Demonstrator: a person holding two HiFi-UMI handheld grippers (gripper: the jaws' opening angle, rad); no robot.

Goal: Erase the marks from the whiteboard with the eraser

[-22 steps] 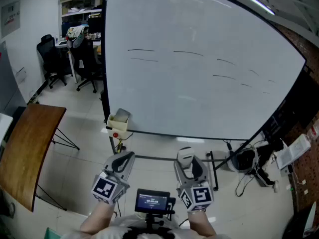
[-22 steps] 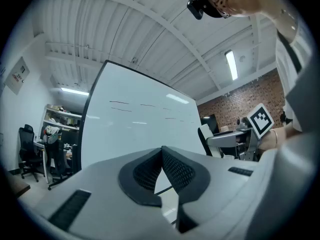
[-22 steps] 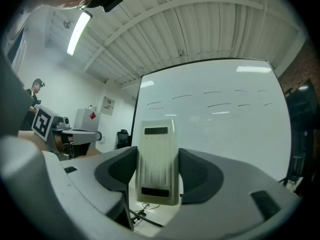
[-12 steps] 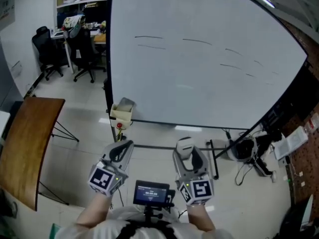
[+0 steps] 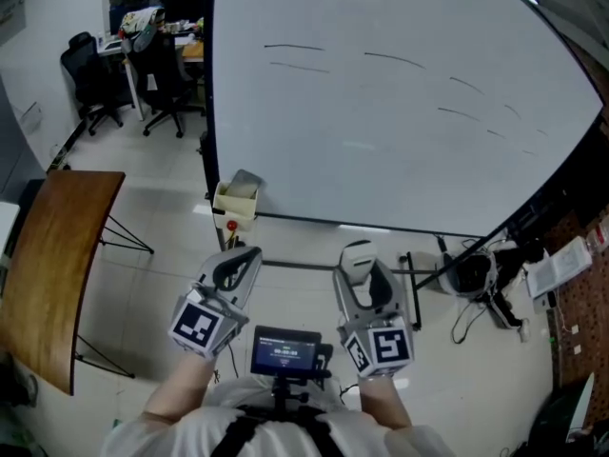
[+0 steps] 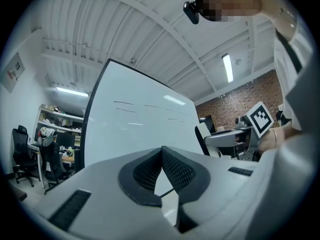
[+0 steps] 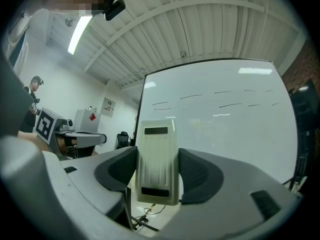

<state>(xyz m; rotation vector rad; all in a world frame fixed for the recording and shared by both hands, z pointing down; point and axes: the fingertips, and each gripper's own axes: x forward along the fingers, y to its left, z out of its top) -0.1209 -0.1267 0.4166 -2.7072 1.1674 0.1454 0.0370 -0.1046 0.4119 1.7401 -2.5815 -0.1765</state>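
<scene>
A big whiteboard (image 5: 400,112) on a stand fills the upper head view, with several thin dark marks (image 5: 295,48) in two rows across its upper part. My right gripper (image 5: 359,267) is shut on a pale eraser (image 5: 358,258); in the right gripper view the eraser (image 7: 158,166) stands upright between the pads, short of the whiteboard (image 7: 225,129). My left gripper (image 5: 242,264) is shut with nothing in it; in the left gripper view its pads (image 6: 161,171) meet in front of the whiteboard (image 6: 130,129). Both grippers hang low over the floor, well apart from the board.
A brown table (image 5: 52,265) stands at the left. Black office chairs (image 5: 90,79) and desks sit at the far left. A small cream box (image 5: 236,201) hangs at the board's lower left corner. Cables and gear (image 5: 476,284) lie by the stand's right foot. A small screen (image 5: 284,352) sits at my chest.
The view has drifted slightly: the whiteboard and floor sit a bit further right and nearer. Both grippers keep their hold and stay side by side.
</scene>
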